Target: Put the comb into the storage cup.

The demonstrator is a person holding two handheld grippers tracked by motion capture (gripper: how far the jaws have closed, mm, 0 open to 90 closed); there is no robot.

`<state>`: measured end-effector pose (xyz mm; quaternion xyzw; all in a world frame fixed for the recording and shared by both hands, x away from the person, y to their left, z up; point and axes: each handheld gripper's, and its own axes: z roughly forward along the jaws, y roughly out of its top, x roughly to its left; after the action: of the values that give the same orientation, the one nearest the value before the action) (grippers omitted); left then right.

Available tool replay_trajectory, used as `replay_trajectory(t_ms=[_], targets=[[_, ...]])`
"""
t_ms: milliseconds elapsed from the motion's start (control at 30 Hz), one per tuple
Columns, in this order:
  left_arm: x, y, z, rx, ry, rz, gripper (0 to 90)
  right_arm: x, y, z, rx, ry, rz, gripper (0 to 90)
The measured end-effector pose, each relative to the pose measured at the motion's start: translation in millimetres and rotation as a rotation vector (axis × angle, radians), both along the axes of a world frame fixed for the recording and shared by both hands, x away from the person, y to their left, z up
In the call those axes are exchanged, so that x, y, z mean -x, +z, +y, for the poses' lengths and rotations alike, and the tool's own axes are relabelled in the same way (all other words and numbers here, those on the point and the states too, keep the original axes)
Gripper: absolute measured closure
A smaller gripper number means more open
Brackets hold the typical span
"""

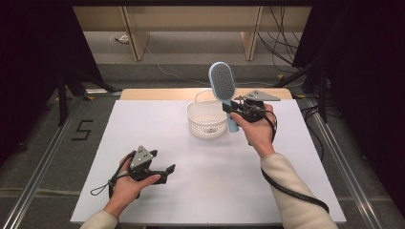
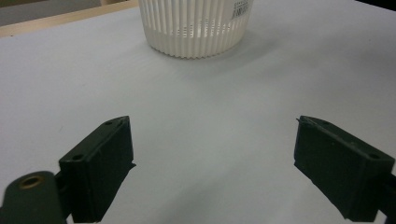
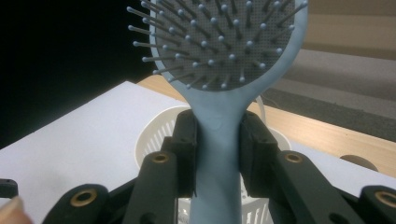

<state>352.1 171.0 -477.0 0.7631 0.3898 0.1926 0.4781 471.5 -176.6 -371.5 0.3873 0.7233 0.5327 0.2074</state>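
Blue hairbrush (image 1: pixel 223 83) is clenched upright in the right tool (image 1: pixel 232 109) beside the basket (image 1: pixel 206 123), not yet dropped in; left tool (image 1: pixel 168 171) rests released.

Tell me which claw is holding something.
The right claw: its jaws clamp the blue hairbrush handle, upright beside the white basket. The left claw gapes empty.

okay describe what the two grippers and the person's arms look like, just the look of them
Both the left gripper and the right gripper are black, each with two blocky jaws, brass-coloured rivets at the linkage pivots, a grey three-cornered plate on top and a trailing black cable. The person wears cream long sleeves.
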Motion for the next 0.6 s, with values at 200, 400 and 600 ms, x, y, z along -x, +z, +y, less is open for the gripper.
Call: replay_trajectory(t_ms=[200,400,600], targets=[[-0.1,0.1,0.1,-0.001,-0.001,-0.002,11.3,-2.2,0.0,1.4,0.008,-0.009,-0.006,71.0],[-0.1,0.0,0.1,-0.001,-0.002,-0.002,11.3,-5.0,-0.7,2.9,0.006,-0.013,-0.005,71.0],[0.0,0.1,0.2,-0.001,0.0,-0.001,11.3,-7.8,-1.1,4.7,0.01,-0.019,-0.007,71.0]])
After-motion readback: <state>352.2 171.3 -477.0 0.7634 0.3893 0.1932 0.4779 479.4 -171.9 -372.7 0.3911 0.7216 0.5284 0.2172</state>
